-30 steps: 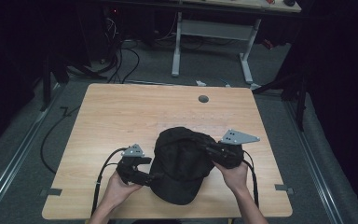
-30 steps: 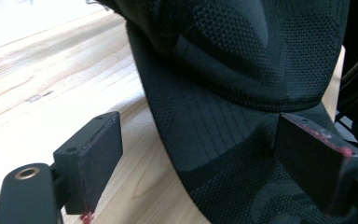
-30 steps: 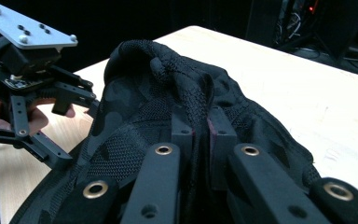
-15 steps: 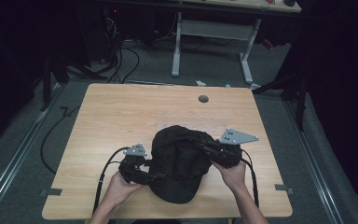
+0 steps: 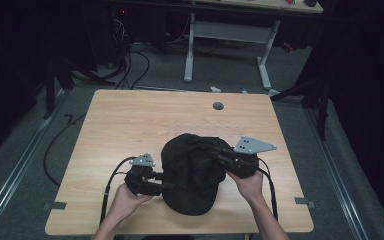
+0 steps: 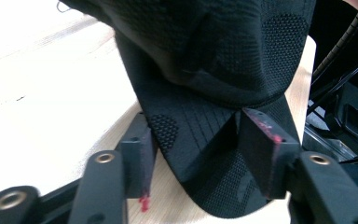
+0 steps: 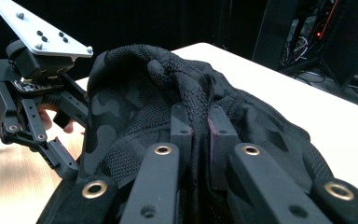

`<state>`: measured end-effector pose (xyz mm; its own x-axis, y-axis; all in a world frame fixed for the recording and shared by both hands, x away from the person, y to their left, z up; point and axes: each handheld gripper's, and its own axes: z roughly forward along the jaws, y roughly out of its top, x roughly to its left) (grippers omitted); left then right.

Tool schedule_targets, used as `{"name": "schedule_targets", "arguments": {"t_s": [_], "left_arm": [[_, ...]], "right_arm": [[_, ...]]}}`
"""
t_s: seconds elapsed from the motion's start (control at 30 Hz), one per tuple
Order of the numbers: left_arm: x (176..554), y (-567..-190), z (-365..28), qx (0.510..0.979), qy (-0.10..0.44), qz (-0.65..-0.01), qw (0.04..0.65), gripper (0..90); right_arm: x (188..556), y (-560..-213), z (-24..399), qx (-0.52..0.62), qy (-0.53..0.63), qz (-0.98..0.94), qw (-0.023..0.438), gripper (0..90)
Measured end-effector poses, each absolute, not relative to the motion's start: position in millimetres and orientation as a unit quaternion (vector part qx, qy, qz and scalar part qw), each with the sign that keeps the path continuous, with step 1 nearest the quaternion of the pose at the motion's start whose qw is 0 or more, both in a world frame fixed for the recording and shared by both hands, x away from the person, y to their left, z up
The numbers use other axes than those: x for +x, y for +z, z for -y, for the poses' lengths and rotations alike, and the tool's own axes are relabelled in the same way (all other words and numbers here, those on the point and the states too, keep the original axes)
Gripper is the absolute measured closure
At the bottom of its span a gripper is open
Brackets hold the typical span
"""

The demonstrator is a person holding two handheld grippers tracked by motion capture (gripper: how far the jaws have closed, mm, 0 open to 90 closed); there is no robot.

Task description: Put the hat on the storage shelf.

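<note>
A light wooden table [image 5: 130,125] with a round grommet hole [image 5: 218,106] near its far edge stood on grey carpet [image 5: 25,165] in a dark room; cables [image 5: 130,65] and a white-legged desk [image 5: 230,40] lay beyond. A black mesh cap [image 5: 190,172] sat at the near middle of the table. The left gripper [image 5: 162,181] was at the cap's left side, its jaws just closing, brim between them; pad contact unclear. The right gripper [image 5: 219,152], at the cap's right, was clamped tight on a fold of crown fabric.
</note>
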<state>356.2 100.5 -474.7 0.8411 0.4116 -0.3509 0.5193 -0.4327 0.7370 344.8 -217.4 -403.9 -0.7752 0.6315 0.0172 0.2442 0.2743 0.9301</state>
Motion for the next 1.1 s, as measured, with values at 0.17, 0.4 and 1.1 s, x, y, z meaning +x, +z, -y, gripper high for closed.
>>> {"name": "schedule_targets", "arguments": {"t_s": [0.17,0.4,1.1], "left_arm": [[356.0,-473.1,-103.1,0.84,-0.062,-0.276,0.464,56.9],[355.2,-466.6,-111.1,0.828,-0.083,-0.269,0.485,66.1],[348.5,-453.7,-121.8,0.808,-0.111,-0.234,0.529,86.4]], "right_arm": [[344.0,-401.3,216.5,0.278,0.534,-0.776,0.188,84.0],[344.2,-396.8,216.6,0.274,0.541,-0.771,0.192,83.3],[346.9,-394.5,220.2,0.283,0.541,-0.768,0.194,72.3]]}}
